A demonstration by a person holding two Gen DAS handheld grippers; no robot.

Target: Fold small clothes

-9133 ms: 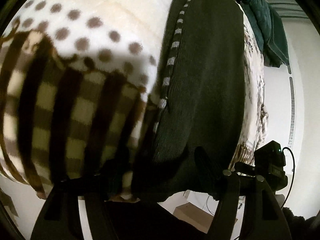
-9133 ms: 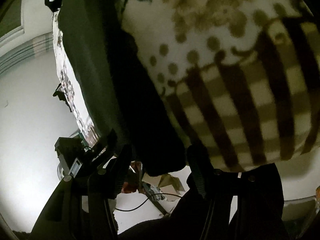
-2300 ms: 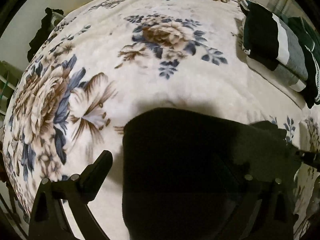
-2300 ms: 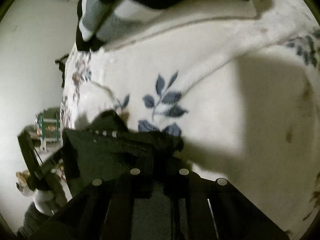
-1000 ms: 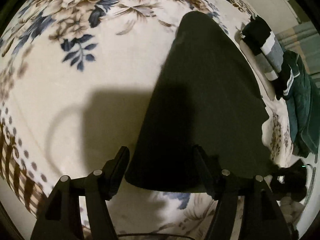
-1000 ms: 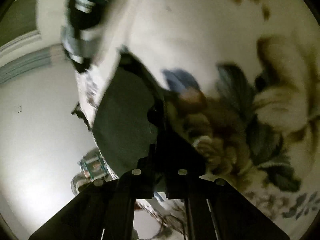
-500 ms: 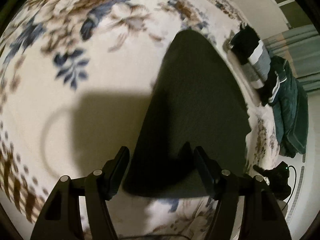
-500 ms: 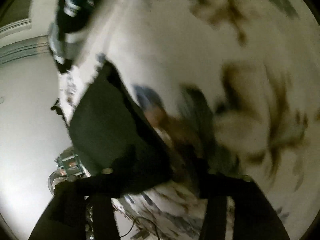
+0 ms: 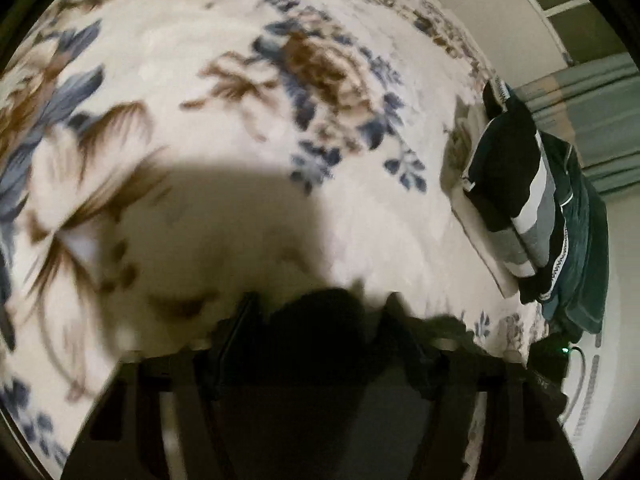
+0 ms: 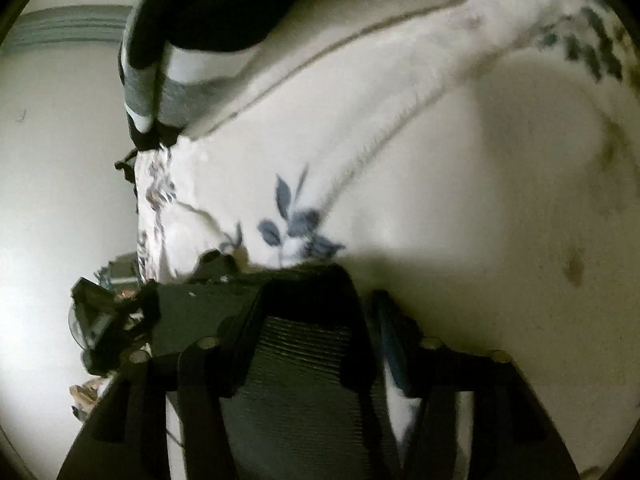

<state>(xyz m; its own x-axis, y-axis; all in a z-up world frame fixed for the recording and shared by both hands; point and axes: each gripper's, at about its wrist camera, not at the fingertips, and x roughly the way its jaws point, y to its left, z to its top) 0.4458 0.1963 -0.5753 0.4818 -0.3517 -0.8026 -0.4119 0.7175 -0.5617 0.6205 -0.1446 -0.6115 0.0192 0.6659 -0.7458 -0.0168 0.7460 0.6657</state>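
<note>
The dark garment [image 9: 320,320] lies low at six o'clock in both wrist views, bunched between the fingers of each tool on the floral blanket [image 9: 248,128]. The left gripper [image 9: 320,312] has just been closing, its fingers pinching the dark cloth. The right gripper [image 10: 316,300] has also just been closing; ribbed knit [image 10: 300,360] fills the gap, though whether the fingers press it is hard to tell. Blur softens both views, and shadow hides the garment's edges. Farther off, at three o'clock in the left view, a folded stack of clothes [image 9: 516,200] sits near the blanket's edge, blocking the curtain [image 9: 592,112] behind.
</note>
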